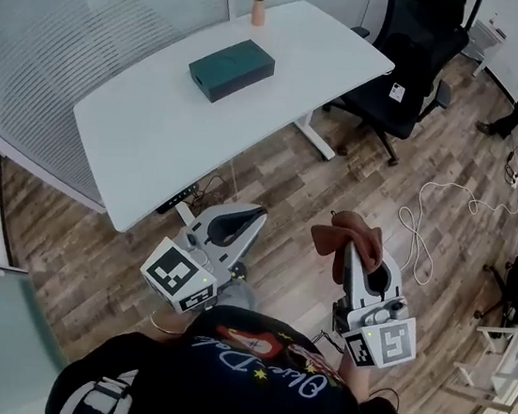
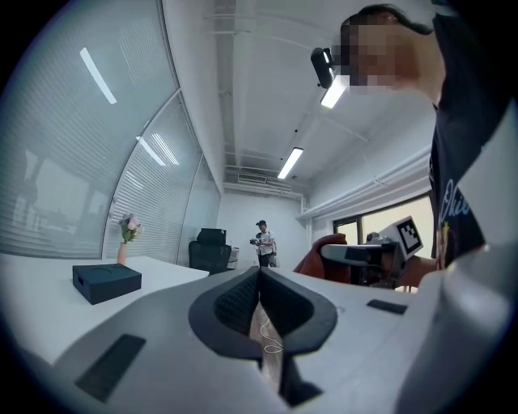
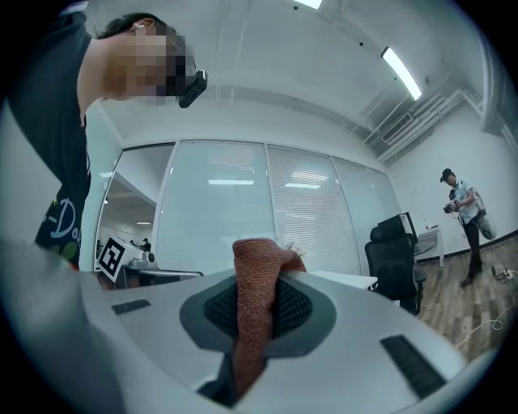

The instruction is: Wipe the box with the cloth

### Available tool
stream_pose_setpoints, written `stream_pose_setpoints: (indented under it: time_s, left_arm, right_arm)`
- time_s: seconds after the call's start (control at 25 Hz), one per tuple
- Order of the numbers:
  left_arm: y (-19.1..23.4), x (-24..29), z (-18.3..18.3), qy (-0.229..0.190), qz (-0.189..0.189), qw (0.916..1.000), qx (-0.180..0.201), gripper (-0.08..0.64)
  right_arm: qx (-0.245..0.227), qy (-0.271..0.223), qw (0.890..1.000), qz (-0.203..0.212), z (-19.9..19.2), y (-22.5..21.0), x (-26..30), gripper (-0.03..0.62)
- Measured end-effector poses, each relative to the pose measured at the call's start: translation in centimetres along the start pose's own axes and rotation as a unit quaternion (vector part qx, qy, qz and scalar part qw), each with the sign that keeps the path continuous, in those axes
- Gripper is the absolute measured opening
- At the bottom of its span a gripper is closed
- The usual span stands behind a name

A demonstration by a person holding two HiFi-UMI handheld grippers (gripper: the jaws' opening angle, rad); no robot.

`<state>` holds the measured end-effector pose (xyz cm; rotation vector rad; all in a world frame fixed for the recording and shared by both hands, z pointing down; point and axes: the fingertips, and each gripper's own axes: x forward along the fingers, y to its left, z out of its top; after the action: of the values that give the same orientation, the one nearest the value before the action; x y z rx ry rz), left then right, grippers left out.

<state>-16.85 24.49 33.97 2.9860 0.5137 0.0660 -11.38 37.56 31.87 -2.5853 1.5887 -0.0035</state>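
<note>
White table [image 1: 146, 130] sits well ahead, with the dark green box [image 1: 231, 69] on its far half near a vase [image 1: 258, 10]. Both grippers are off the table, close to the body. Left gripper [image 1: 243, 216]: jaws together, nothing in them. Right gripper [image 1: 355, 254]: clamped on the rust-brown cloth [image 1: 354, 235], which bunches above the jaws. Looks like the approach step, no wiping yet. Next move: carry the cloth to the box top, press and sweep.
</note>
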Motion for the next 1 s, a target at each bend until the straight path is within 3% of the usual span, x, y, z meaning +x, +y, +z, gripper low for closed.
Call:
stream_pose_setpoints:
  time_s: [0.2,0.6,1.0]
  left_arm:
    - [4.3,2.2,1.0,-0.002,-0.014,0.9999,0.001,0.003]
    - [14.4,3.8,1.2,-0.003,-0.006,0.9997,-0.025,0.003]
    - [23.3,4.5,1.6,-0.009,0.022,0.9996,-0.017,0.003]
  right_arm:
    - [0.000,0.001,1.000,-0.008,0.3,-1.1,4.5,0.035]
    - [-0.003,0.022,1.000,-0.001,-0.4,-1.6,15.2,0.035]
    - [0.000,0.015,0.999,0.047,-1.6,-0.7,26.0,0.035]
